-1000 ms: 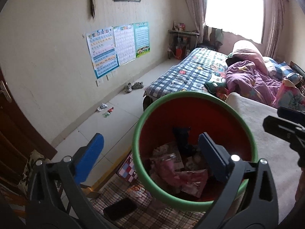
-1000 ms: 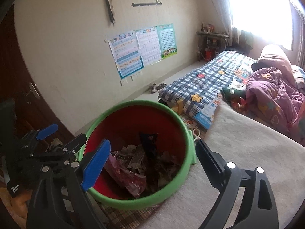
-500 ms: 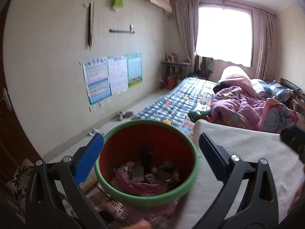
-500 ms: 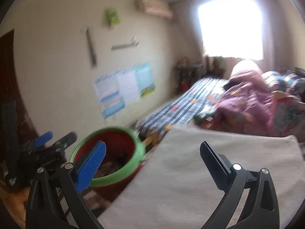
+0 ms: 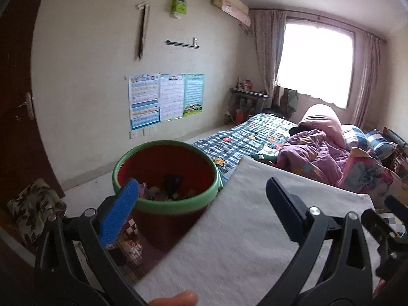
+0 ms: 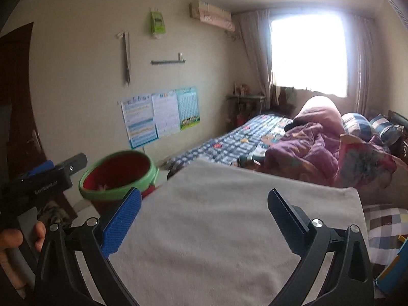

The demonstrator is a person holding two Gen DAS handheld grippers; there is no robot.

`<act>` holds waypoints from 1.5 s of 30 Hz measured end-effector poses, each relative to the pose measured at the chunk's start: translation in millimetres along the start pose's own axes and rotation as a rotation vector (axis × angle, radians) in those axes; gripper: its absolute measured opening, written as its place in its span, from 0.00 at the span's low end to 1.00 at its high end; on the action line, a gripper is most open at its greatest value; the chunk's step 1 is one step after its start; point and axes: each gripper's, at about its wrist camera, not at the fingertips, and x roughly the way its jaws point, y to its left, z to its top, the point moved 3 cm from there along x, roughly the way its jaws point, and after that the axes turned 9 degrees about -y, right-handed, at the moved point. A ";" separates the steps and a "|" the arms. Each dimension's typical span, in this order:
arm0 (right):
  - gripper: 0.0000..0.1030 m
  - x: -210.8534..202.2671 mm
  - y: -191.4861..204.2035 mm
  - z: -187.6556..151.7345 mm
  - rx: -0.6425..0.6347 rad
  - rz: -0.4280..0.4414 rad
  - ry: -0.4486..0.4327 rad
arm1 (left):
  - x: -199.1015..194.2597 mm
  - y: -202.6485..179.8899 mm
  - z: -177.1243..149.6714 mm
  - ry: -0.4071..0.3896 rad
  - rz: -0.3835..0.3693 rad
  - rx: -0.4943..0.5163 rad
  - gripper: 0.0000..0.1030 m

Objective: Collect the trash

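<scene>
Both grippers are hovering with jaws spread wide and empty: the left gripper [image 5: 201, 201] and right gripper [image 6: 204, 207] over a grey blanket [image 6: 216, 229]. The bin [image 5: 165, 176] (trash inside) is sitting beside the blanket's left edge.

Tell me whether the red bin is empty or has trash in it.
Has trash: the red bin stands upright, with wrappers piled low inside, well below its green rim.
</scene>
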 end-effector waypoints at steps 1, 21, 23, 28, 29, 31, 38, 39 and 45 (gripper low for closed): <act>0.93 -1.3 -1.1 -1.4 0.000 0.001 0.007 | -2.6 -2.1 -0.4 0.002 0.007 0.000 0.95; 0.93 11.6 -32.0 -16.0 0.052 0.013 0.116 | -19.3 -26.4 -2.2 0.047 0.068 0.050 0.95; 0.93 17.1 -35.7 -21.0 0.047 0.005 0.136 | -18.0 -26.7 -2.6 0.050 0.072 0.047 0.95; 0.93 23.1 -46.2 -28.5 0.074 -0.012 0.174 | -13.6 -29.2 -3.8 0.059 0.075 0.051 0.95; 0.93 22.4 -46.4 -27.3 0.070 -0.015 0.170 | -12.4 -29.7 -3.6 0.060 0.074 0.052 0.95; 0.93 20.4 -45.2 -22.9 0.056 -0.018 0.157 | -11.0 -31.5 -3.1 0.063 0.070 0.054 0.95; 0.93 13.0 -38.7 0.2 0.044 -0.003 0.121 | -8.6 -32.0 -4.5 0.084 0.070 0.067 0.95; 0.93 11.3 -37.4 4.2 0.043 -0.002 0.112 | -8.7 -31.6 -4.5 0.086 0.071 0.068 0.95; 0.93 8.7 -32.3 15.7 0.037 0.009 0.088 | -9.7 -26.5 -4.6 0.080 0.098 0.085 0.95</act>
